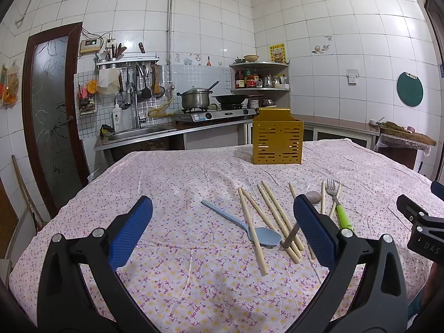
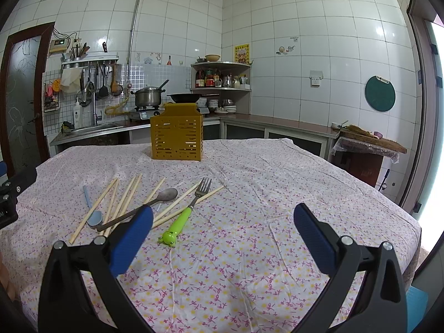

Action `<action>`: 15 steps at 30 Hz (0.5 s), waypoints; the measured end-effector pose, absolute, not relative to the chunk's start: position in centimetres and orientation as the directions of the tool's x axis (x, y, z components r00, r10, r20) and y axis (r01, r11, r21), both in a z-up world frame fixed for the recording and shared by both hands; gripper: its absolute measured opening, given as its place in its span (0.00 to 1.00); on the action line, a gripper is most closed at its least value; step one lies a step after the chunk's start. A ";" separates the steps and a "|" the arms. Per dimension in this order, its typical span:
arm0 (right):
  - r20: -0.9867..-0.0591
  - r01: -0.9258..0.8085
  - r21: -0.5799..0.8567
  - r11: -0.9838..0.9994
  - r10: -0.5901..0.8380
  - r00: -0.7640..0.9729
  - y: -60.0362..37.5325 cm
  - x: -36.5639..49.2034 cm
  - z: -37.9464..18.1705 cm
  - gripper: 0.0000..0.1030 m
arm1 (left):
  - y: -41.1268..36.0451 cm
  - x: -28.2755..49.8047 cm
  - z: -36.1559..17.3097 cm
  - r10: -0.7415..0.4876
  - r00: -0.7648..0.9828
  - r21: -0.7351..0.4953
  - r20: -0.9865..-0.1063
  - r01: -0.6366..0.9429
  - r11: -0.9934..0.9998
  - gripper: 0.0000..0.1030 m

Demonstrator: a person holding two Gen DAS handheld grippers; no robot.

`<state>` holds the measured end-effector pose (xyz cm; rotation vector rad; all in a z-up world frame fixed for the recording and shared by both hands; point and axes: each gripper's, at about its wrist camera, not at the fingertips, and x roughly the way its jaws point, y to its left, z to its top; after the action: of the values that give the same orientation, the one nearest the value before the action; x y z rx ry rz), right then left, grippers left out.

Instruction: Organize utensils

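A yellow slotted utensil holder [image 1: 277, 136] [image 2: 177, 134] stands upright at the far side of the table. Several wooden chopsticks [image 1: 273, 213] [image 2: 126, 198] lie scattered on the cloth, mixed with a light blue spoon [image 1: 241, 224] [image 2: 91, 208], a metal spoon [image 2: 155, 201] [image 1: 313, 196] and a green-handled fork [image 1: 340, 211] [image 2: 188, 208]. My left gripper [image 1: 222, 222] hovers open just in front of the pile, its right finger hiding part of the metal spoon. My right gripper [image 2: 223, 224] is open over bare cloth to the right of the fork. Both hold nothing.
The table carries a pink flowered cloth [image 2: 263, 194]. Behind it run a counter with a sink [image 1: 138, 133], a stove with a pot [image 1: 195, 98] and wok, and a corner shelf [image 1: 259, 77]. A low stand with a cutting board [image 2: 369, 138] is at the right.
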<state>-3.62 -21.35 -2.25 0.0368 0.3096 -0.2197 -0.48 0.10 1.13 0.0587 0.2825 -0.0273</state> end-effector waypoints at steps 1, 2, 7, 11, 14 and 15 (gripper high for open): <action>-0.307 0.220 0.001 0.976 -0.209 0.929 -21.3 -3.6 -2.2 0.96 | 0.1 -0.5 1.1 -0.019 0.960 0.054 -0.280 0.035 0.998 0.95; -0.306 0.220 0.001 0.976 -0.209 0.929 -21.3 -3.6 -2.2 0.96 | 0.1 -0.5 1.1 -0.019 0.960 0.054 -0.280 0.036 0.998 0.95; -0.306 0.219 0.001 0.976 -0.209 0.929 -21.4 -3.6 -2.2 0.96 | 0.0 -0.5 1.2 -0.019 0.960 0.055 -0.279 0.036 0.998 0.95; -0.307 0.220 0.001 0.975 -0.209 0.928 -21.4 -3.6 -2.2 0.96 | 0.0 -0.5 1.2 -0.019 0.960 0.058 -0.280 0.036 0.998 0.95; -0.305 0.221 0.001 0.975 -0.210 0.929 -21.4 -3.6 -2.2 0.96 | 0.1 -0.5 1.2 -0.019 0.960 0.057 -0.279 0.037 0.998 0.95; -0.305 0.221 0.001 0.975 -0.210 0.929 -21.4 -3.6 -2.2 0.96 | 0.1 -0.5 1.2 -0.020 0.960 0.056 -0.279 0.037 0.998 0.95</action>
<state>-3.63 -21.38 -2.22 0.0353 0.3090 -0.2211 -0.54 0.06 1.23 0.0611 0.2821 -0.0290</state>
